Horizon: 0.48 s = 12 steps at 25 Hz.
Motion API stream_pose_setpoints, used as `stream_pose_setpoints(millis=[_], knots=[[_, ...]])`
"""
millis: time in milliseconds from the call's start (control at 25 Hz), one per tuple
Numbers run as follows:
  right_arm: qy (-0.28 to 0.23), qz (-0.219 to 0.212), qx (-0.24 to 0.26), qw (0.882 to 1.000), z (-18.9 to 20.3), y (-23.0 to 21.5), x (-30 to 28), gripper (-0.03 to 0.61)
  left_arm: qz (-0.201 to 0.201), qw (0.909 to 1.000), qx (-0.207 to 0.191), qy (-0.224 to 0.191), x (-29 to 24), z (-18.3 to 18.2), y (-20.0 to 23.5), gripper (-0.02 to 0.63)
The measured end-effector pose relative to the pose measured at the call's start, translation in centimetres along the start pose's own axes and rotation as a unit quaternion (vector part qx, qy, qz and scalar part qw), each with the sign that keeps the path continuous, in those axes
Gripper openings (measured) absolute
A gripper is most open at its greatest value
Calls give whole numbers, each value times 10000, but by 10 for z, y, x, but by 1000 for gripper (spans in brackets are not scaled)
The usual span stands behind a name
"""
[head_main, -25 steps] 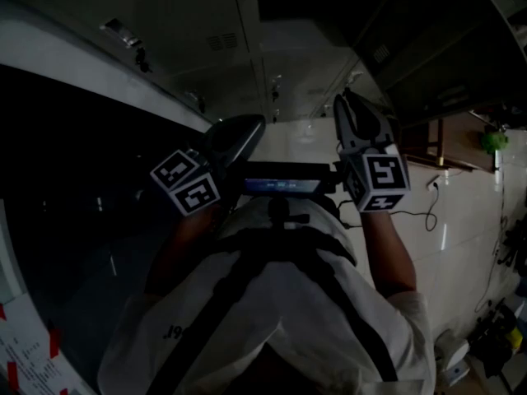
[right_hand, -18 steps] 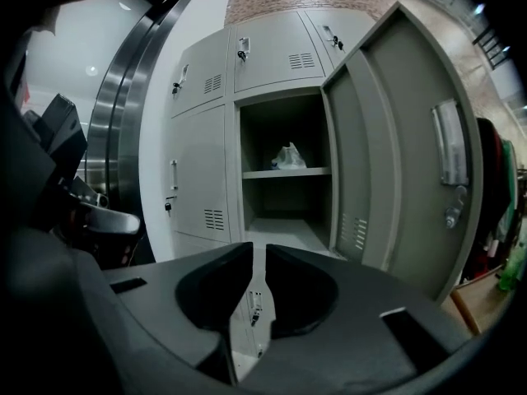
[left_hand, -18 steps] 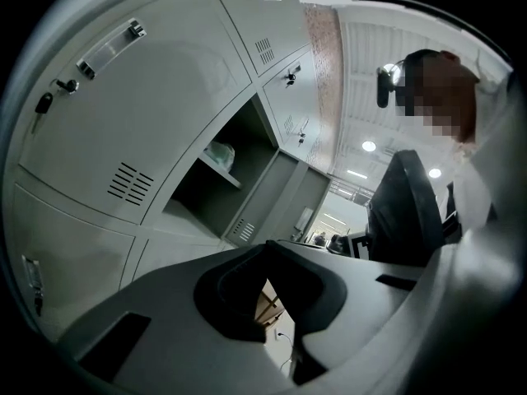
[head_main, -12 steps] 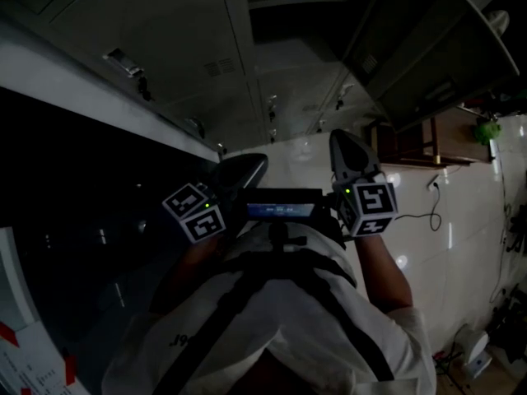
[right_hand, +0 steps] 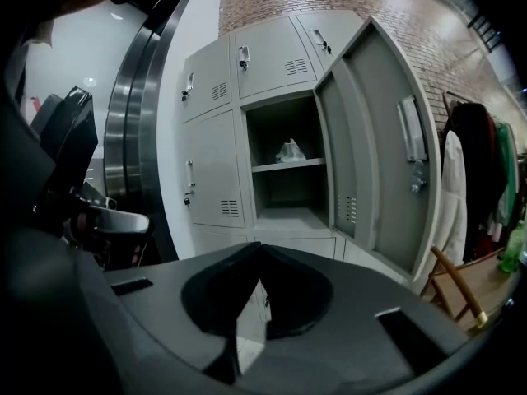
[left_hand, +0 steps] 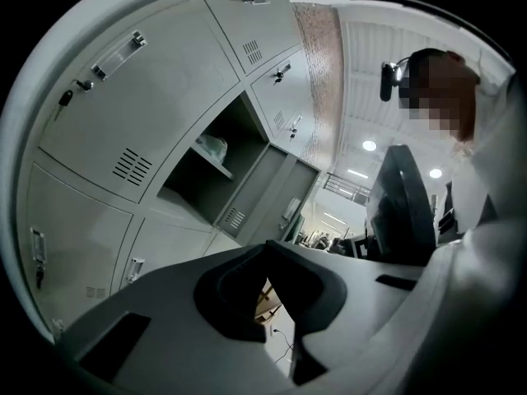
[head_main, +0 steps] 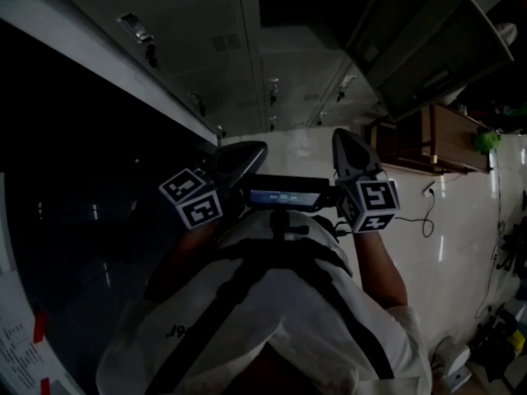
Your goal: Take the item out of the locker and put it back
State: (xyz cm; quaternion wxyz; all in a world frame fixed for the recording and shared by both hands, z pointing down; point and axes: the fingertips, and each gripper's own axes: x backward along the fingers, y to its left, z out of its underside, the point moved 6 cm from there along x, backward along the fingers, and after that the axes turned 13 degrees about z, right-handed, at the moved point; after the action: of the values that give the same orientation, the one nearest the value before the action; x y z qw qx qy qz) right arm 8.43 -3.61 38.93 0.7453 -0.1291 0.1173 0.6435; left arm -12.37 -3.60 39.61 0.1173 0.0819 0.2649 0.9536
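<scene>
The grey locker stands open in the right gripper view, its door swung out to the right. On its upper shelf lies a small white crumpled bag, which also shows in the left gripper view. Both grippers are held in front of the person's chest, well short of the locker. The left gripper has its jaws together with nothing between them. The right gripper is shut and empty too, and it points at the lockers below the open one.
Closed locker doors surround the open one. A steel column stands to the left of the lockers. To the right are hanging coats and a wooden chair. A cable lies on the pale tiled floor.
The right gripper has come down a little and drawn back towards the chest. The left gripper has hardly moved. The head view has shifted slightly against the lockers.
</scene>
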Motion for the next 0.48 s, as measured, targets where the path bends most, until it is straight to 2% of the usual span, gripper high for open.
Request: stream_pose_setpoints(millis=[480], knots=[[85, -531, 233, 9983, 45, -45, 78, 0, -400, 9987, 23, -301, -40, 69, -87, 2]])
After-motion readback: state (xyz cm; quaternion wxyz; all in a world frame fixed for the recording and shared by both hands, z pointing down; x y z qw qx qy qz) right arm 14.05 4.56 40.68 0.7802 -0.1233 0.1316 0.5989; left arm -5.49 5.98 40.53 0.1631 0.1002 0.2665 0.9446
